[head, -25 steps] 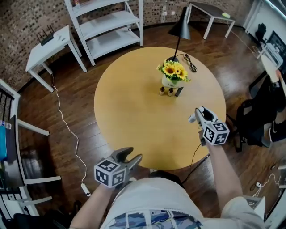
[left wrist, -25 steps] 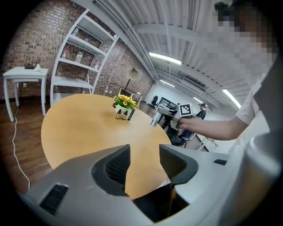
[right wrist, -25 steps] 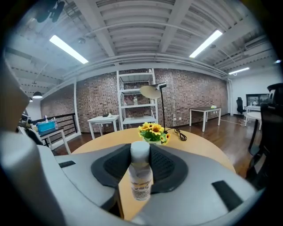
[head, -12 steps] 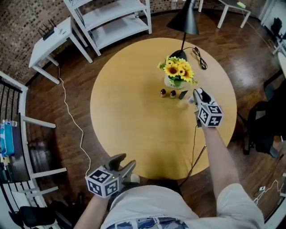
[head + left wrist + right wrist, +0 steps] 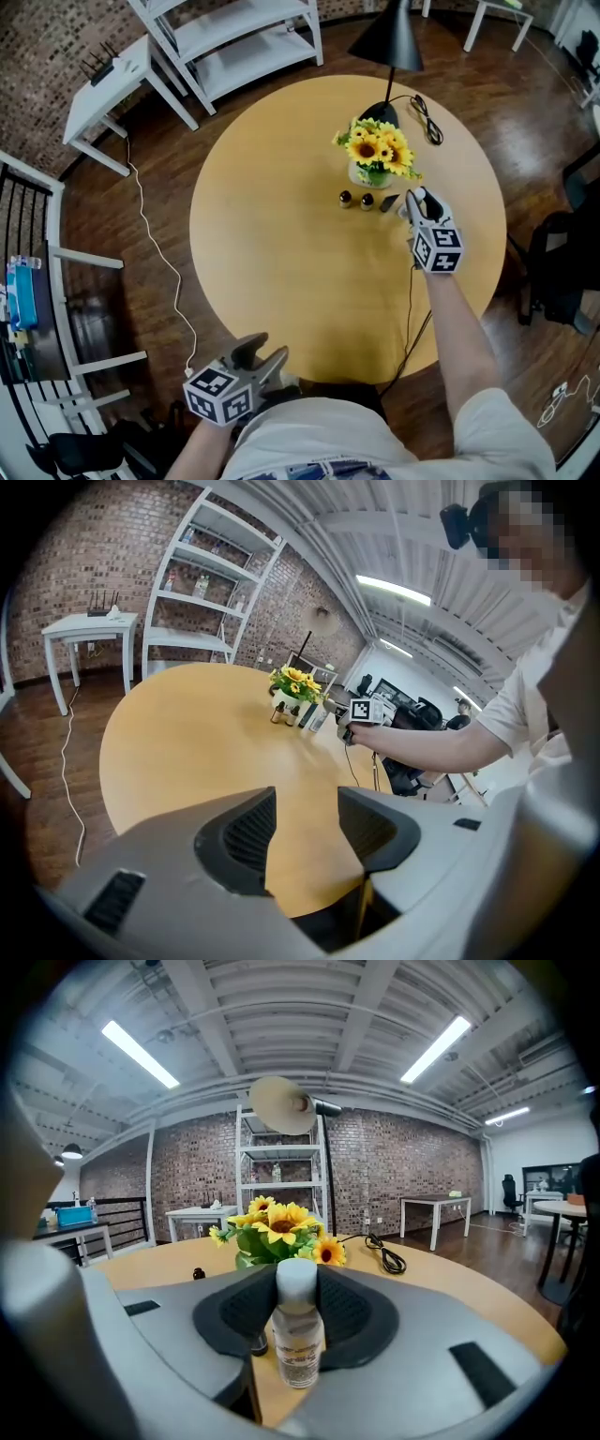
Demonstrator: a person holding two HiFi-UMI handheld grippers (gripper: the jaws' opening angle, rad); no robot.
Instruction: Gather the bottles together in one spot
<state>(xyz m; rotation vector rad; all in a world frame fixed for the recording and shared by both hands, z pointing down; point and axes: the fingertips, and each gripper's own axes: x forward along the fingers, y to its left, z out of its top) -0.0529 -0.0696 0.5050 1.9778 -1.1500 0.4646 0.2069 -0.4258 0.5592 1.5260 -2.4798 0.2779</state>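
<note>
Pinching white-capped clear bottle (image 5: 298,1335) in our right hand-held gripper (image 5: 418,197), jaws just easing apart, near sunflowers (image 5: 379,150); left hand-held gripper (image 5: 305,806) spread, empty.

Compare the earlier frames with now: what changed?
The right gripper carried the white-capped bottle from the table edge to the two small dark bottles by the sunflowers. Its jaws just opened slightly, with the bottle between them. The left gripper drew back, empty. Small bottles and sunflowers stayed put.
</note>
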